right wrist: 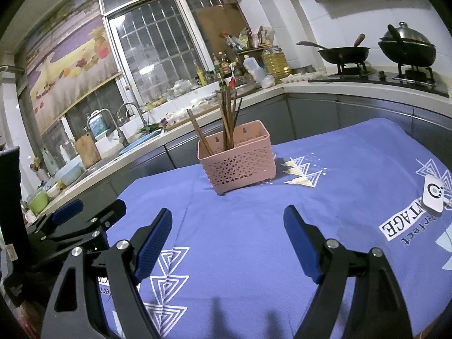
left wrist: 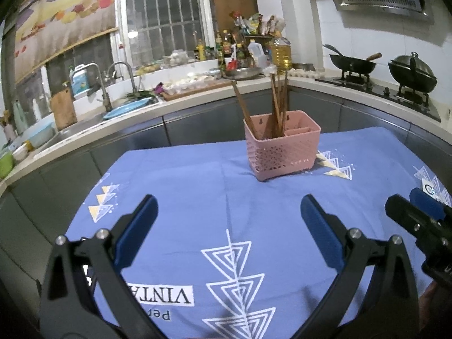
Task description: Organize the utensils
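Blue tablecloth (left wrist: pixel 197 175), pink basket (left wrist: pixel 282 152) holding upright chopsticks (left wrist: pixel 278 104), left gripper (left wrist: pixel 228 220) and right gripper (right wrist: pixel 227 230) wide, empty

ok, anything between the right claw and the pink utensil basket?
Nothing: only bare blue tablecloth between the open right claw and the pink utensil basket, per the right wrist view.

Pink perforated caddy (left wrist: pixel 282 148) upright on blue cloth; brown chopsticks (left wrist: pixel 278 104) standing inside, leaning.
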A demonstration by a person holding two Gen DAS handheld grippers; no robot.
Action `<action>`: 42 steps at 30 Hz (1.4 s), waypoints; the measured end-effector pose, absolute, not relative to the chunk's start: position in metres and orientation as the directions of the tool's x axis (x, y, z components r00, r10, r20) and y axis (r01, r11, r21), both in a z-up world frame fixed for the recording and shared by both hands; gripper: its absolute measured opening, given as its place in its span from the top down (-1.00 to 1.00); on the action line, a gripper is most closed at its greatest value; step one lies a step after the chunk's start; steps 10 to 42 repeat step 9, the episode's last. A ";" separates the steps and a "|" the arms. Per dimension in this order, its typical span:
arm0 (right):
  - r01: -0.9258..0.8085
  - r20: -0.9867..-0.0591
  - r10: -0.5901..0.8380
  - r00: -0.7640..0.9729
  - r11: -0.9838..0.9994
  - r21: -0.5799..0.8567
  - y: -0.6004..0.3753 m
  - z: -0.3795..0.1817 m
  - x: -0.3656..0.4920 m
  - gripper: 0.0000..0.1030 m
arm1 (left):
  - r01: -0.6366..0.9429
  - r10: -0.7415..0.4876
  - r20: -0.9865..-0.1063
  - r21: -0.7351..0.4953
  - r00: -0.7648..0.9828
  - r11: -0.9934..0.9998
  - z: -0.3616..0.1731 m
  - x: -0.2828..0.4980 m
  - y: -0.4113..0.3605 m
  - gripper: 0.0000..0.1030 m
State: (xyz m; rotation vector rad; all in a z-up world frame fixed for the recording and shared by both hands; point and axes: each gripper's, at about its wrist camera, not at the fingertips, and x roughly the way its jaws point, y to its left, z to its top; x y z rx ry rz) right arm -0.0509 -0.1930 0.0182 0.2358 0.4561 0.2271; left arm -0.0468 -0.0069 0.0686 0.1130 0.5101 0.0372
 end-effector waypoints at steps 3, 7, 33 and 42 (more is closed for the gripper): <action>-0.157 -0.408 0.267 0.873 0.946 0.282 -0.196 0.017 -0.051 -0.57 | -0.003 0.064 -0.496 0.122 0.866 0.993 0.067 -0.046 -0.010 -0.88; -0.156 -0.409 0.267 0.873 0.946 0.284 -0.197 0.016 -0.052 -0.57 | 0.002 0.062 -0.506 0.126 0.860 0.992 0.064 -0.045 -0.012 -0.88; -0.156 -0.409 0.268 0.872 0.946 0.285 -0.197 0.016 -0.052 -0.57 | 0.002 0.063 -0.507 0.127 0.860 0.992 0.064 -0.045 -0.012 -0.88; -0.156 -0.409 0.268 0.872 0.946 0.285 -0.197 0.016 -0.052 -0.57 | 0.002 0.063 -0.507 0.127 0.860 0.992 0.064 -0.045 -0.012 -0.88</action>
